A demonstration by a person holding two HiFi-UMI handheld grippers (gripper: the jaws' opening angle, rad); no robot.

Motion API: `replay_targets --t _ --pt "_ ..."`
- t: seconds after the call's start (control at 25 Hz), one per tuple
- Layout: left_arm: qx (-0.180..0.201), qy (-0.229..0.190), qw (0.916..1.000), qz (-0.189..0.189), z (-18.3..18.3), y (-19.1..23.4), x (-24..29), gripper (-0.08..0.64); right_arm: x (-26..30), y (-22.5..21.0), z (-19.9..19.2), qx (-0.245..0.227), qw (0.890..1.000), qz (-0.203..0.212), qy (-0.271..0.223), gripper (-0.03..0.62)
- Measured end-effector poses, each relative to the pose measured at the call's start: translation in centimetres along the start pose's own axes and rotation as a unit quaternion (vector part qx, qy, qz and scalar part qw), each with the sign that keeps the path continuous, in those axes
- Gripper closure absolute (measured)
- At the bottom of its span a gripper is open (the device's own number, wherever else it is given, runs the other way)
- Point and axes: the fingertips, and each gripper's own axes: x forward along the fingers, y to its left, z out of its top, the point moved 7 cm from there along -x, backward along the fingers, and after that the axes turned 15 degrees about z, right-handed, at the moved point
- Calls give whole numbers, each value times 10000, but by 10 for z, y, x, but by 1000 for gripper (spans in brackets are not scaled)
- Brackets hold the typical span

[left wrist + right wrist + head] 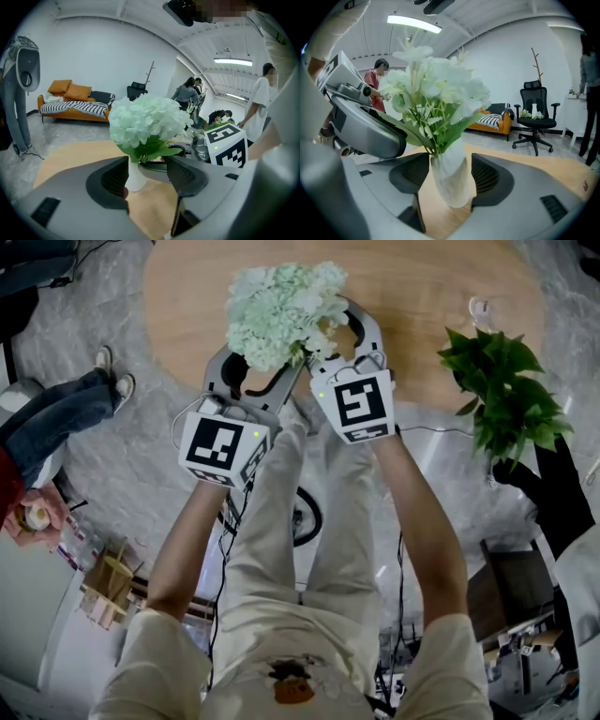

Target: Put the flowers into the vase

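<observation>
- The round wooden table (187, 296) is seen underneath everything, and all the action is gathered at its near edge.
- The flowers (281, 310), a full pale green-white bunch, are already carried in the vase. Their stems and leaves are seen going down into its mouth, so the main part of the task can be judged done.
- The right gripper (450, 161) is set around the vase body. Its pads look pressed against both sides of the white wall, so a hold on the vase is read here.
- The left gripper (147, 164) is held wide apart. The vase is framed just ahead between its jaws, with clear space on one side, and nothing is being squeezed.
- The vase (451, 187), white and narrow, is shown leaning a little in the right gripper view. In the left gripper view its foot appears to be down on the tabletop.
- What seems to be left is little: the vase is to be settled upright and let go by the right gripper, and both tools are to be drawn clear without the blooms being brushed.
</observation>
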Motion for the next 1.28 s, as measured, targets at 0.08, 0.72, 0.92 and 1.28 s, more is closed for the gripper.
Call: replay_targets --t 0.08,0.72,0.92,1.28 --pt "2 -25 10000 20 1 0 -2 319 0 2 2 17 10000 15 4 327" --pt "-86 -17 9999 84 12 -2 -15 321 -22 7 7 235 9996 -172 39 325" --pt "-53 6 10000 65 14 -3 -21 321 -32 11 6 271 9993 -243 93 325" --pt "-105 114 9999 13 18 -11 -31 321 -48 16 13 312 9990 -261 197 325"
